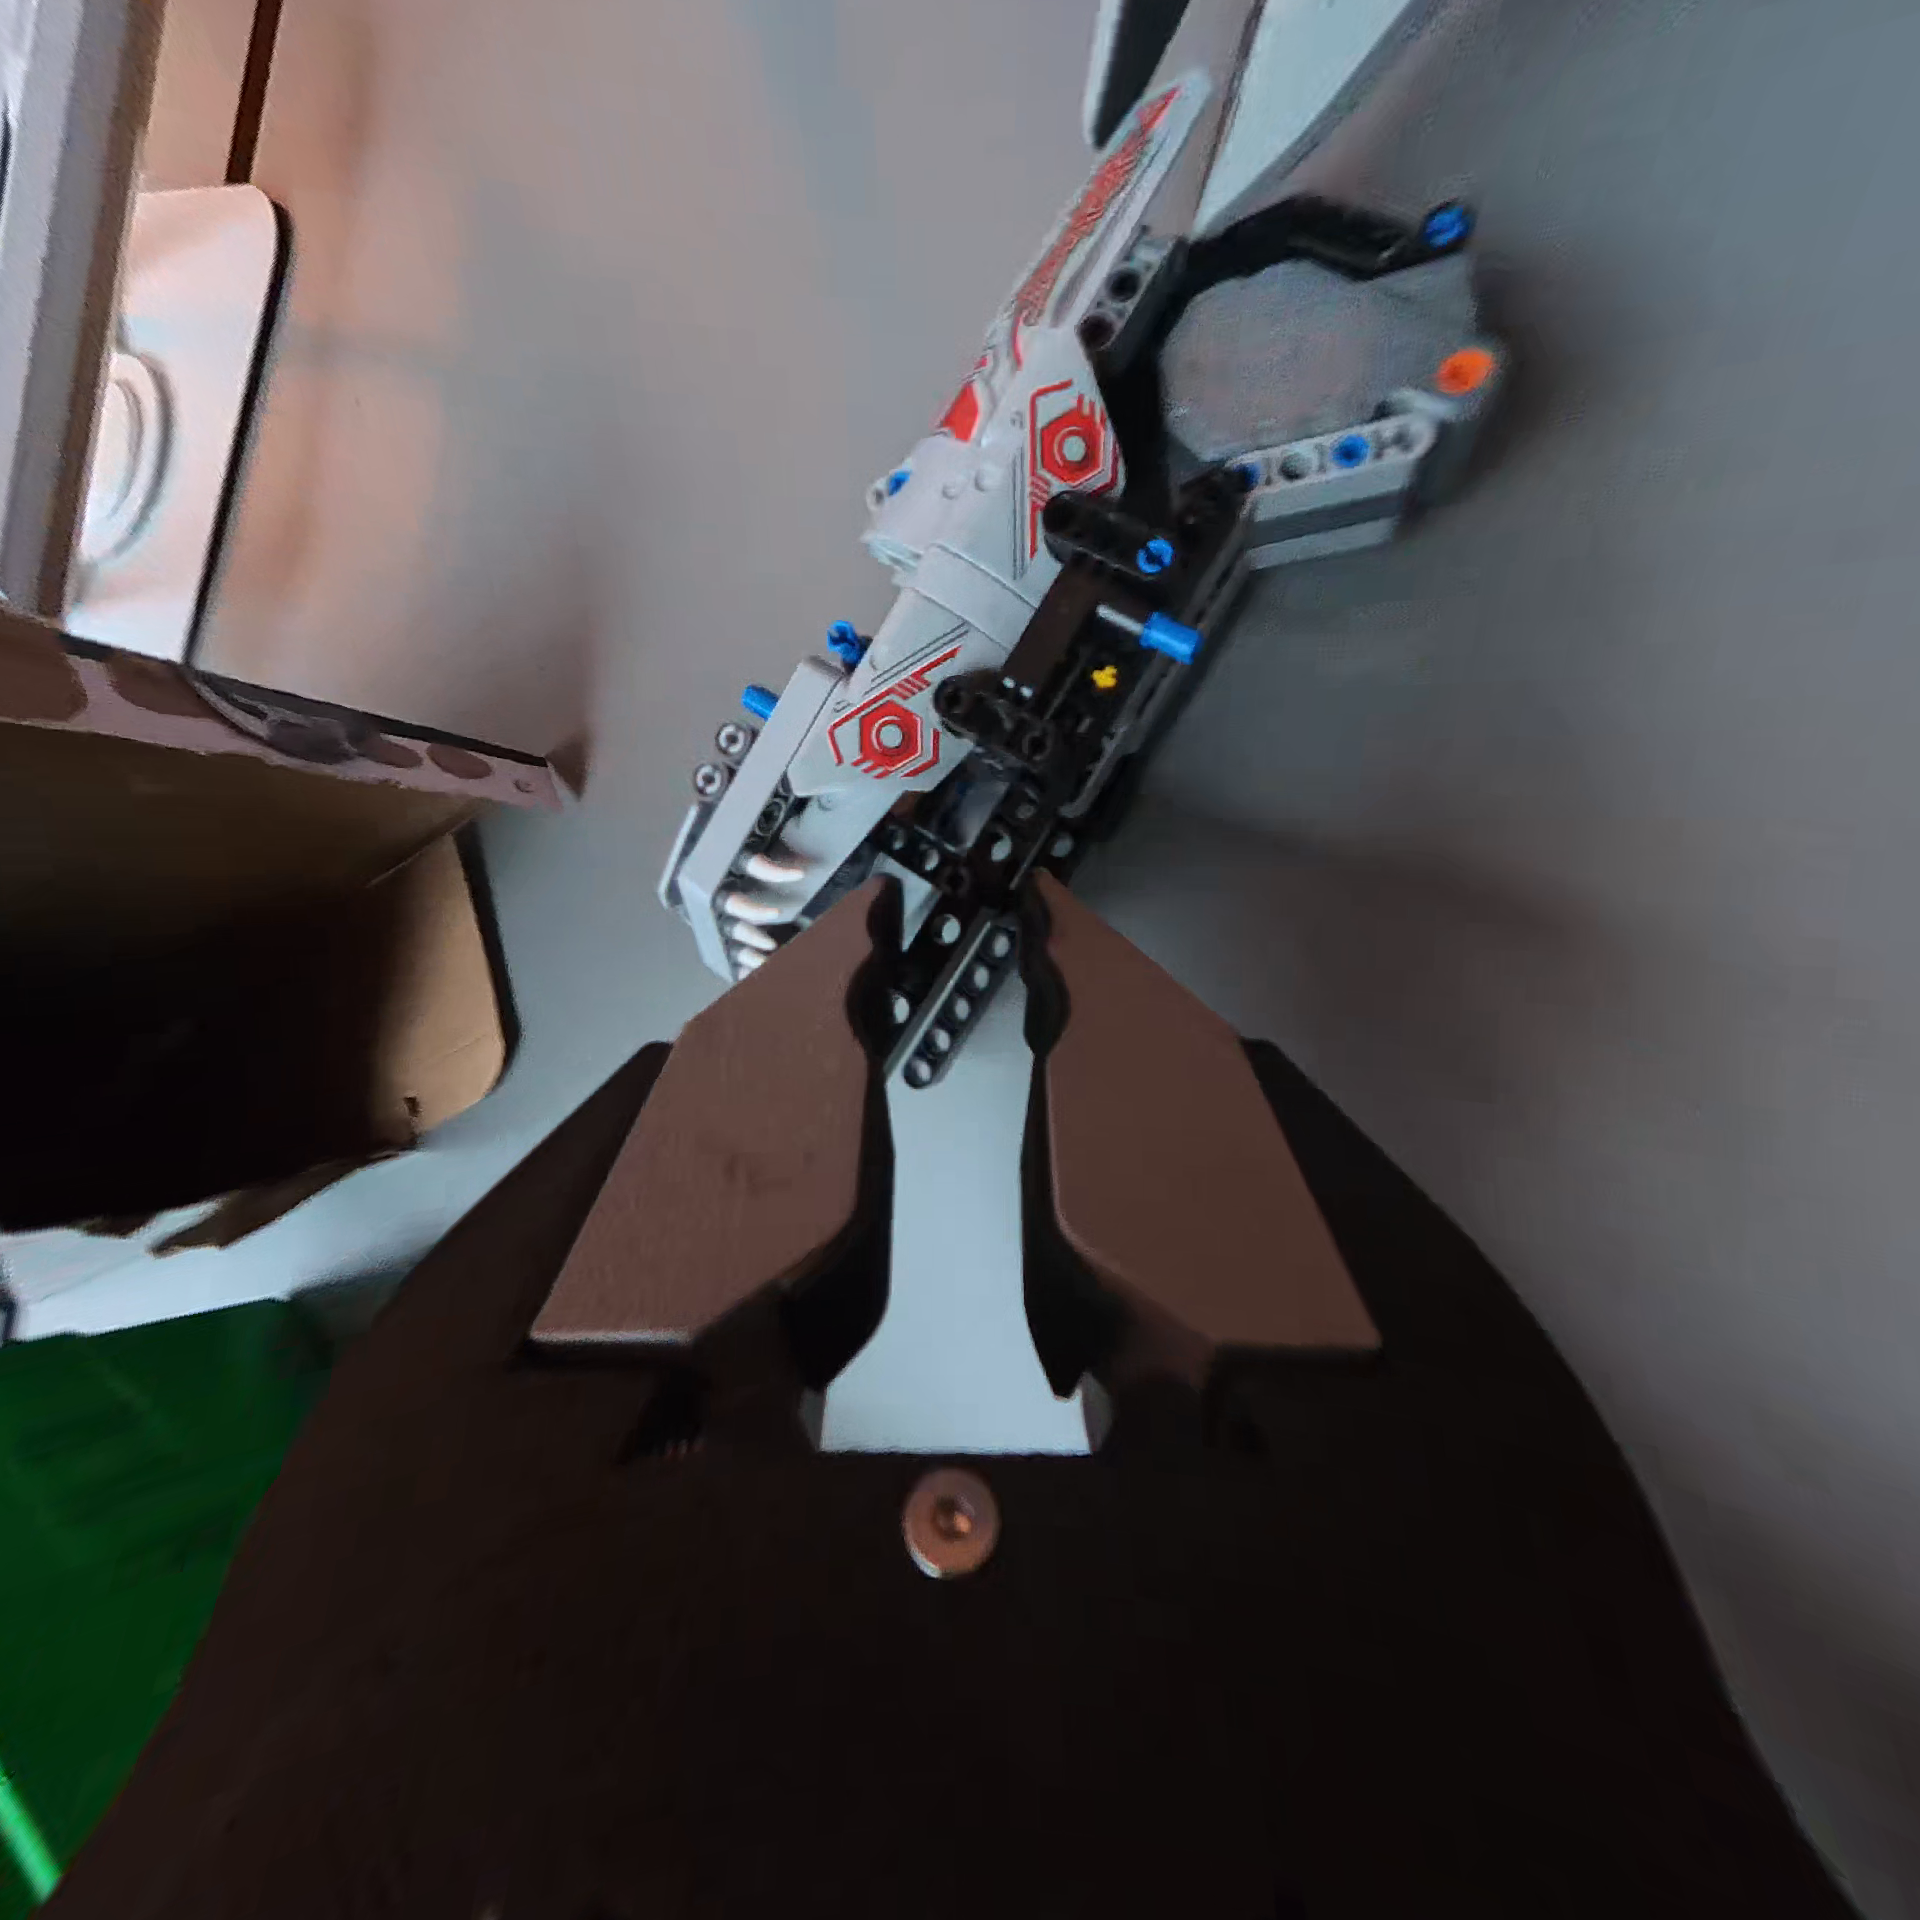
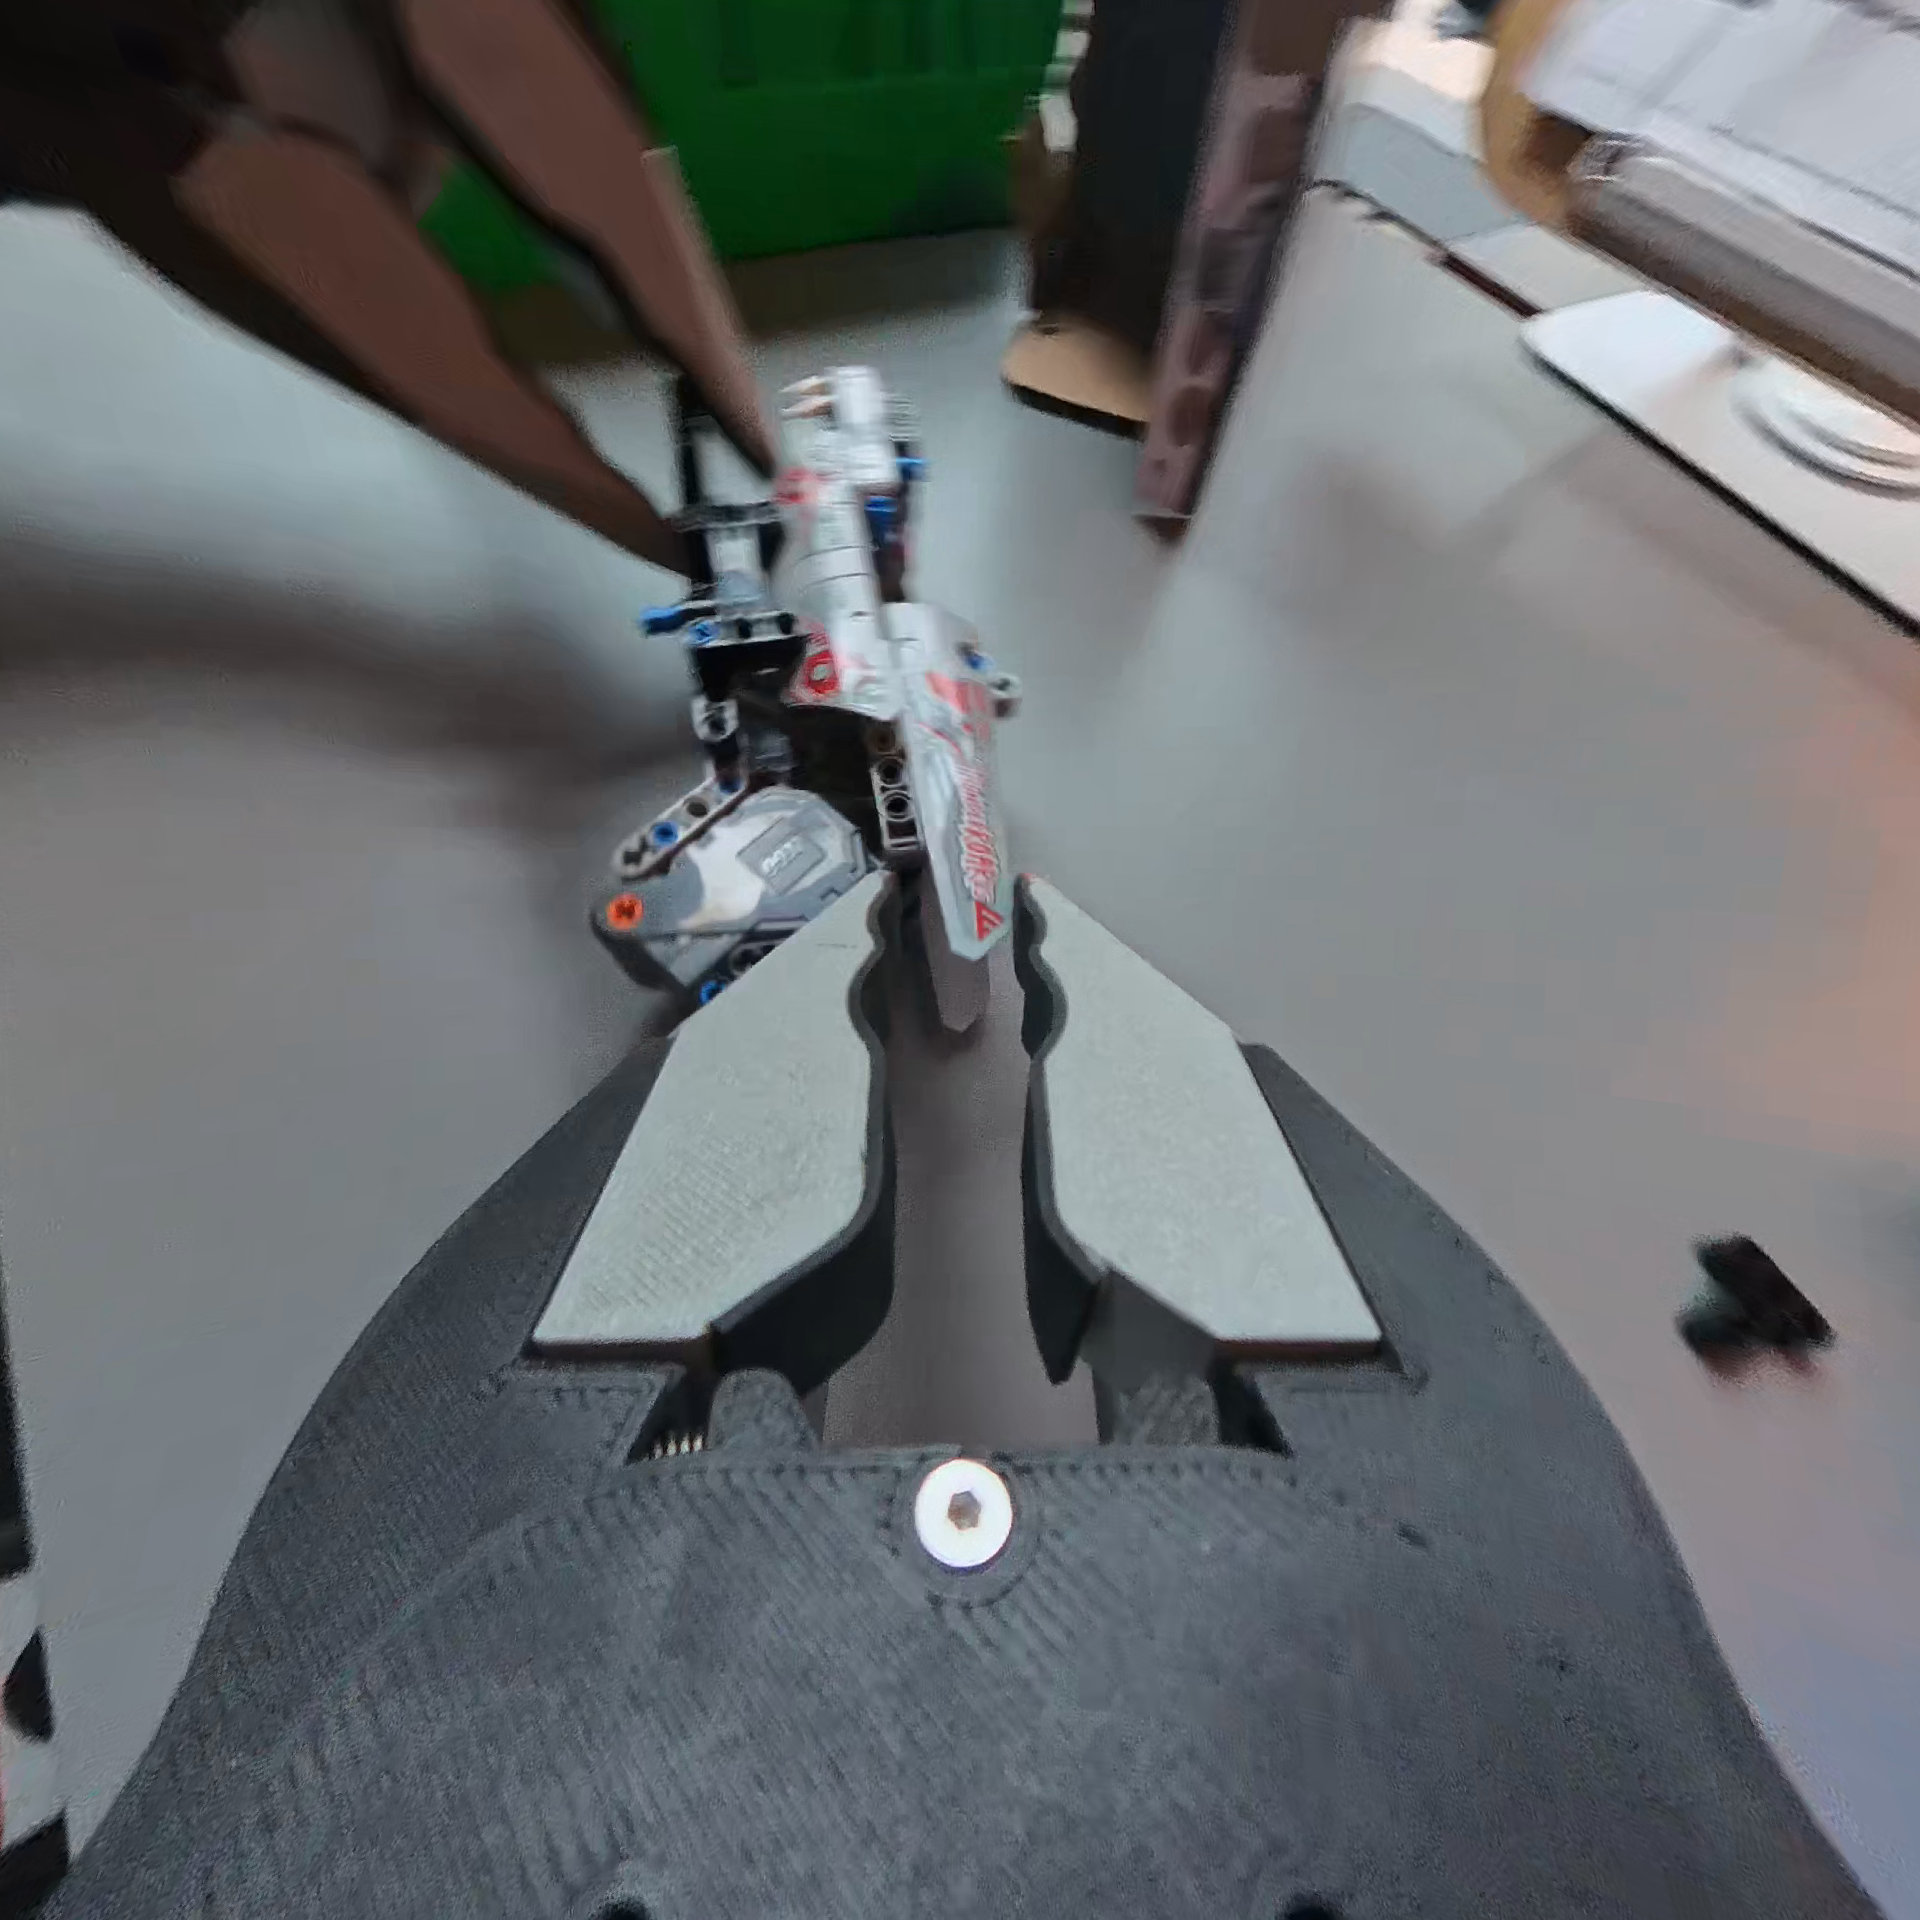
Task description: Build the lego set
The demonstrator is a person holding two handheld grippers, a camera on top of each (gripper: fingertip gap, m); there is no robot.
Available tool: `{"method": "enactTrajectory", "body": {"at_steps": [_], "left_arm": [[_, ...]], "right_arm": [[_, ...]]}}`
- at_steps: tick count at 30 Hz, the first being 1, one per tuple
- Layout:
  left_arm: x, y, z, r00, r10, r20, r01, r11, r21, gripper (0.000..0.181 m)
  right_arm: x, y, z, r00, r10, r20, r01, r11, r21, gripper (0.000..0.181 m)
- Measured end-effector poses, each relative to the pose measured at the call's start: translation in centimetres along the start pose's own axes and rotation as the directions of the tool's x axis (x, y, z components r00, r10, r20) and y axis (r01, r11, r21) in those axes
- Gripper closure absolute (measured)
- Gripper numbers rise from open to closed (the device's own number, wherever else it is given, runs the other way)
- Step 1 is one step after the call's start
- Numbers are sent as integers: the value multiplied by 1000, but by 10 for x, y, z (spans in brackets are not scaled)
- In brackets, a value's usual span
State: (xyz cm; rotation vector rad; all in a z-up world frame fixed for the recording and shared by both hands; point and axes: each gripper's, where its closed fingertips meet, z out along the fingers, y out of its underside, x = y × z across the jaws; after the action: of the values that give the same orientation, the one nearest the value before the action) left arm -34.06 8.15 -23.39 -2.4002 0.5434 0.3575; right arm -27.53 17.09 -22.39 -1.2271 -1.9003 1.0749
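The lego model (image 1: 997, 582) is a long build of grey panels with red patterns on a black beam frame, with a grey motor block (image 1: 1340, 416) on one side. It lies across the grey table (image 1: 1558, 935). My left gripper (image 1: 961, 888) is shut on the black beam (image 1: 956, 977) at the model's near end. In the right wrist view the model (image 2: 831, 623) points away from me. My right gripper (image 2: 956, 899) is closed around the tail of the grey panel (image 2: 971, 883). The left gripper's brown fingers (image 2: 623, 312) reach the model's far end from the upper left.
An open cardboard box (image 1: 229, 935) stands left of the model, with a green container (image 1: 114, 1538) behind it; both also show in the right wrist view (image 2: 1132, 260) (image 2: 852, 125). A white board (image 2: 1714, 416) lies at the right. A small black piece (image 2: 1756, 1309) lies loose on the table. The gap from one gripper's tips to the other's is roughly 12 centimeters.
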Motion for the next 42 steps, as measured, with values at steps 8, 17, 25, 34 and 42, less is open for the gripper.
{"method": "enactTrajectory", "body": {"at_steps": [8, 17, 25, 34, 42], "left_arm": [[28, -10, -5, 968, -194, -157, 177, 978, -111, 173], [38, -31, 1, 922, -375, -100, 384, 918, 98, 168], [0, -67, -21, 928, -364, -75, 368, 928, 53, 134], [-3, -53, 29, 946, -302, -121, 260, 925, -276, 134], [-26, -59, 17, 931, -253, -265, 178, 945, -276, 136]], "right_arm": [[-53, -24, -8, 978, -208, 28, 205, 975, 80, 163], [-67, 3, 2, 948, 289, 135, -284, 957, -53, 173], [-37, 6, -1, 923, 356, 146, -349, 935, -70, 166], [-23, -5, -6, 914, 365, 178, -358, 931, -67, 164], [-21, -3, -9, 917, 353, 187, -347, 936, -64, 164]]}}
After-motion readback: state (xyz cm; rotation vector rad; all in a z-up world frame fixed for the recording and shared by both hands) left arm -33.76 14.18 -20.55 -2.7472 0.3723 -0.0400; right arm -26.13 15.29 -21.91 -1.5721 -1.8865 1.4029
